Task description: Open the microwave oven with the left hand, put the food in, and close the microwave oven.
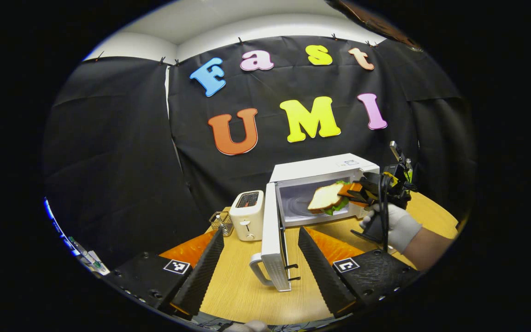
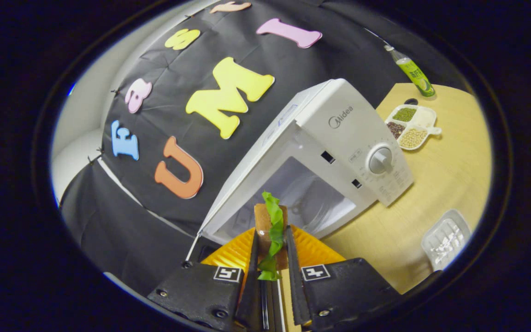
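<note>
The white microwave (image 1: 323,171) stands on the wooden table with its door (image 1: 272,240) swung wide open toward me. In the left gripper view my left gripper (image 1: 261,251) is open, its fingers either side of the door's edge and handle without touching. The right gripper (image 1: 355,192), held by a gloved hand (image 1: 399,226), carries a sandwich (image 1: 327,199) with lettuce right at the cavity mouth. In the right gripper view my right gripper (image 2: 271,251) is shut on the sandwich (image 2: 271,226), tilted, with the microwave (image 2: 339,133) cavity just ahead.
A white toaster (image 1: 247,215) and a small wire basket (image 1: 221,222) stand left of the microwave. Right of it are a divided dish of beans (image 2: 410,124), a green bottle (image 2: 414,74) and a clear plastic tray (image 2: 445,240).
</note>
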Motion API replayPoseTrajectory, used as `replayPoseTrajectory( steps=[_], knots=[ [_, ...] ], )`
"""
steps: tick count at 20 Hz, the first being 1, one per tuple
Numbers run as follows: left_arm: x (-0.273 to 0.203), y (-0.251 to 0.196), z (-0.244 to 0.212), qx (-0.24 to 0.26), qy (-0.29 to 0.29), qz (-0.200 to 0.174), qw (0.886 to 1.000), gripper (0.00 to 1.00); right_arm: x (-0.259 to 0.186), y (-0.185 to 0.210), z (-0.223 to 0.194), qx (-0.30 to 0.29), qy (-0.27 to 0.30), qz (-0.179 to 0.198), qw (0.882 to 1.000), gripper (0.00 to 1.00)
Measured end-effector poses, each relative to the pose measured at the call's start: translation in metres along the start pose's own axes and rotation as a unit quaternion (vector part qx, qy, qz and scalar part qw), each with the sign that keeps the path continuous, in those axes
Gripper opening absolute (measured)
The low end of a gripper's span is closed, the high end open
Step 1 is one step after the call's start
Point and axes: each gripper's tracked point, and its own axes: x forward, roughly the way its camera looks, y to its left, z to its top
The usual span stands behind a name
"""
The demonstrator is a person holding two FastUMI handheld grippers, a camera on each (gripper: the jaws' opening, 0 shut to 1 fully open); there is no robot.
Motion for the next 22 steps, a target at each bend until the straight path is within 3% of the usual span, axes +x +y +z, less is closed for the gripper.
replayPoseTrajectory(
  steps=[3,8,9,10,11,12,13,15,16,17,18,19,21,22],
  knots=[
    [0.005,0.007,-0.001,0.008,0.0,0.006,1.0,0.97,0.035,0.008,-0.01,0.01,-0.037,-0.009,0.999,0.34],
    [0.011,0.023,-0.006,0.008,0.007,0.018,1.0,0.97,0.084,-0.014,-0.021,0.056,-0.082,-0.05,0.994,0.34],
    [0.012,0.027,-0.008,0.009,0.009,0.022,1.0,0.97,0.092,-0.019,-0.021,0.063,-0.094,-0.058,0.992,0.26],
    [0.012,0.031,-0.008,0.009,0.009,0.025,1.0,0.96,0.1,-0.023,-0.025,0.064,-0.101,-0.064,0.991,0.34],
    [0.014,0.033,-0.008,0.012,0.009,0.027,1.0,0.96,0.107,-0.027,-0.031,0.057,-0.097,-0.072,0.991,0.34],
    [0.015,0.037,-0.007,0.019,0.008,0.031,0.999,0.96,0.114,-0.032,-0.038,0.05,-0.092,-0.08,0.991,0.26],
    [0.016,0.042,-0.012,0.029,0.011,0.034,0.999,0.97,0.12,-0.036,-0.037,0.048,-0.094,-0.082,0.991,0.35],
    [0.018,0.044,-0.018,0.034,0.018,0.035,0.999,0.97,0.127,-0.046,-0.04,0.032,-0.092,-0.097,0.991,0.39],
    [0.017,0.045,-0.017,0.032,0.017,0.036,0.999,1.0,0.129,-0.054,-0.042,0.002,-0.086,-0.115,0.99,0.34],
    [0.017,0.046,-0.016,0.03,0.014,0.038,0.999,0.96,0.128,-0.063,-0.042,-0.029,-0.078,-0.137,0.987,0.45],
    [0.017,0.045,-0.016,0.028,0.015,0.037,0.999,0.96,0.129,-0.065,-0.042,-0.055,-0.077,-0.143,0.985,0.38],
    [0.019,0.045,-0.015,0.027,0.012,0.038,0.999,0.96,0.128,-0.061,-0.04,-0.078,-0.079,-0.14,0.984,0.42],
    [0.021,0.045,-0.011,0.024,0.008,0.04,0.999,0.96,0.121,-0.054,-0.027,-0.135,-0.092,-0.138,0.977,0.63],
    [0.022,0.046,-0.01,0.021,0.005,0.04,0.999,0.96,0.117,-0.049,-0.022,-0.159,-0.094,-0.138,0.973,0.8]
  ],
)
